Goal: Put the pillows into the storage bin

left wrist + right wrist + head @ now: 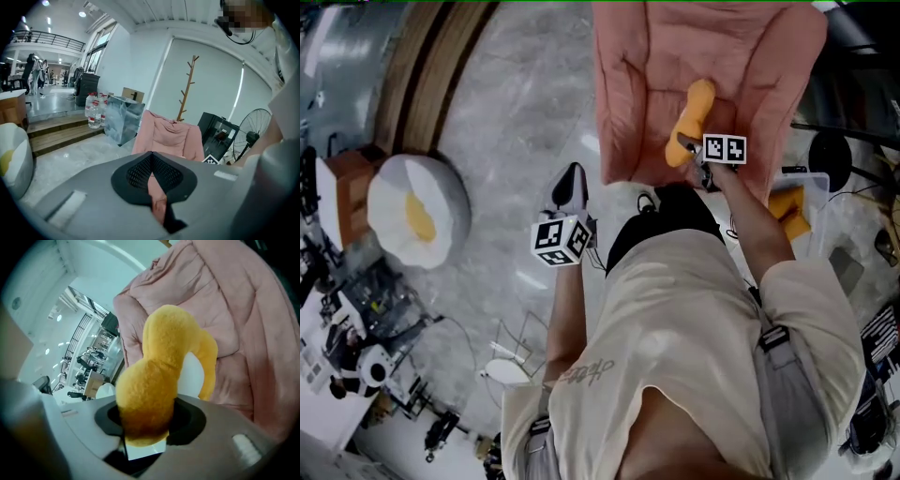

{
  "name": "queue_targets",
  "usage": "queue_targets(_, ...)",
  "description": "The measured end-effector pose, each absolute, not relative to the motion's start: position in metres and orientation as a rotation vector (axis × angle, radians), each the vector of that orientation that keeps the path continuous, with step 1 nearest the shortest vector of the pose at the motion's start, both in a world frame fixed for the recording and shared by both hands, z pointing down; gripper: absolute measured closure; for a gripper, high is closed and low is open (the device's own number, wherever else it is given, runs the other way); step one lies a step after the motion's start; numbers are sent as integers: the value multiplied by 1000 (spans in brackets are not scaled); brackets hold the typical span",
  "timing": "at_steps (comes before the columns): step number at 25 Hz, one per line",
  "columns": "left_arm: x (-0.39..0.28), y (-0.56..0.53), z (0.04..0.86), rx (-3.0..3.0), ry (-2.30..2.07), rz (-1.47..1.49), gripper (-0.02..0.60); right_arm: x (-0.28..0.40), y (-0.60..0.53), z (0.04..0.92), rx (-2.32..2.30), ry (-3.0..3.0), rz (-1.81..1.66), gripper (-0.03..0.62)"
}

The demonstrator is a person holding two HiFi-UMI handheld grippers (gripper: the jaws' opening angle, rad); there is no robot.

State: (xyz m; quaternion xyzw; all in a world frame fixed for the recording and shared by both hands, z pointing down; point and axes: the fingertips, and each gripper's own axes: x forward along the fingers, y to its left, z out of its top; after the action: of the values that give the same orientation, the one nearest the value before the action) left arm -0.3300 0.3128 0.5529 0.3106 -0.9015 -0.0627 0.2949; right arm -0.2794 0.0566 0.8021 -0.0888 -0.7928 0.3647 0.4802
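My right gripper (692, 155) (147, 420) is shut on one end of a yellow plush pillow (692, 117) (159, 376), which hangs in the air in front of a pink padded lounge chair (647, 75) (243, 310). Right of the person stands a clear storage bin (814, 178) with another yellow pillow (789, 214) inside it. My left gripper (570, 180) (151, 171) is raised over the floor left of the chair. Its black pads (136, 171) are together with nothing between them. In the left gripper view the chair (166, 136) lies straight ahead.
A white and yellow egg-shaped pouf (412, 211) (11, 154) sits on the floor at the left, beside wooden steps (422, 75) (61, 133). A standing fan (830, 155) (253, 138) and a wooden coat rack (187, 86) are near the chair. Cluttered desks line the lower left.
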Motion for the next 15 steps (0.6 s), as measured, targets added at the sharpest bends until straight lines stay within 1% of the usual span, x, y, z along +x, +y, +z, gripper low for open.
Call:
queue_targets(10,-261,310,537,1089,-2412,-86,565,-187,30,721,-89,-2164,934,413)
queue_targets(15,-243,295,544,1215,-2367,-111,565,-146,13,677,-47,-2282,846,411)
